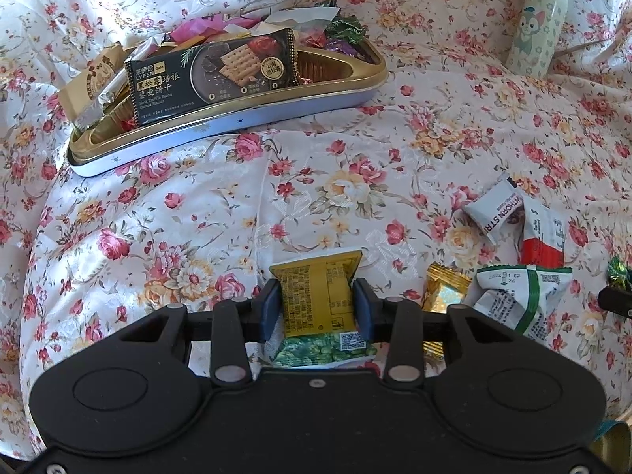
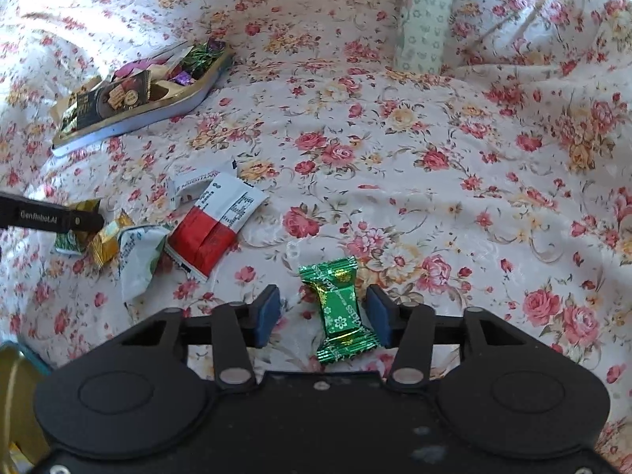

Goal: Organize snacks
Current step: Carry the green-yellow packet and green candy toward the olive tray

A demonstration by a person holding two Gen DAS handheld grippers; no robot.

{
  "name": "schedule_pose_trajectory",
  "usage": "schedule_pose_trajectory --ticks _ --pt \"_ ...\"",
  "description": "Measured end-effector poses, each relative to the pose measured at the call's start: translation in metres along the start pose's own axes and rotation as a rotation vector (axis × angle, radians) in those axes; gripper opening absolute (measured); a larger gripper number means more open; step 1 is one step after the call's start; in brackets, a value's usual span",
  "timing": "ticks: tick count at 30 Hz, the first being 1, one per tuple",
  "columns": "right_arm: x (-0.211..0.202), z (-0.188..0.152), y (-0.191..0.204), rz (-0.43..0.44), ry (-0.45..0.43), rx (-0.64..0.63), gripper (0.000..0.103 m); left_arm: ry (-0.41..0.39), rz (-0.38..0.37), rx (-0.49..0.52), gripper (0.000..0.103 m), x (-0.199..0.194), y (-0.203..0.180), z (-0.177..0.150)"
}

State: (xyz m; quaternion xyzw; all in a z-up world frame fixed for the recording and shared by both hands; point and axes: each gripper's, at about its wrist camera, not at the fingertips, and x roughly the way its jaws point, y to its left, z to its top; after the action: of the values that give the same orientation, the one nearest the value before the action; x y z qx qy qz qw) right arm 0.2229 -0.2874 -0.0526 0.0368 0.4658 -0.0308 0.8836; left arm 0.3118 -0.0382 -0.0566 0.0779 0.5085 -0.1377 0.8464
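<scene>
- A floral cloth (image 1: 355,181) with pink and yellow roses covers the whole surface; loose snacks lie scattered on it.
- A long gold-lined tin tray (image 1: 276,108) with a pale blue wall sits at the far left, already heaped with wrapped sweets. On top lies a black biscuit packet (image 1: 213,75) reading "LYFEN" and "Black Truffle Bacon Quinoa Biscuit".
- A pale patterned bottle (image 1: 541,27) with a cartoon cat stands at the back right.
- The left tongs (image 1: 316,308) pinch a yellow snack packet (image 1: 316,288), its pads pressed on both sides; a green packet (image 1: 324,351) lies beneath.
- The right tongs (image 2: 322,314) stand spread around a green foil candy (image 2: 339,308) on the cloth; the right pad is touching or almost touching it, the left is apart.
- Nearby lie a red-and-white sachet (image 2: 213,225) and a white packet (image 1: 497,209) lettered "THORN STR".
- The step appears to be picking up: next, the right tongs need to close on the candy, then both snacks go to the tray.
</scene>
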Motion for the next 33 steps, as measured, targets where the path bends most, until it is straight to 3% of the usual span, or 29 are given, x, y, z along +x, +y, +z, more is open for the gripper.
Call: schedule_pose_trajectory --ticks 2,4,12,22,33 --pt "-0.003 -0.002 0.001 0.01 -0.005 -0.012 0.024 -0.003 0.011 -0.002 0.045 -0.001 -0.002 0.0" --pt "-0.006 -0.003 0.002 0.027 -0.009 -0.01 0.021 -0.007 0.019 -0.01 0.045 -0.002 -0.004 -0.001" --pt "-0.028 -0.002 0.009 0.041 -0.096 0.006 0.021 -0.015 0.031 -0.049 0.044 -0.013 -0.002 -0.007" --pt "-0.078 -0.007 0.023 0.128 -0.202 0.099 0.021 -0.089 0.056 -0.092 0.044 -0.065 0.001 -0.027" --pt "-0.142 -0.051 0.041 0.185 -0.308 0.146 0.021 -0.185 0.017 -0.083 0.044 -0.137 -0.012 -0.088"
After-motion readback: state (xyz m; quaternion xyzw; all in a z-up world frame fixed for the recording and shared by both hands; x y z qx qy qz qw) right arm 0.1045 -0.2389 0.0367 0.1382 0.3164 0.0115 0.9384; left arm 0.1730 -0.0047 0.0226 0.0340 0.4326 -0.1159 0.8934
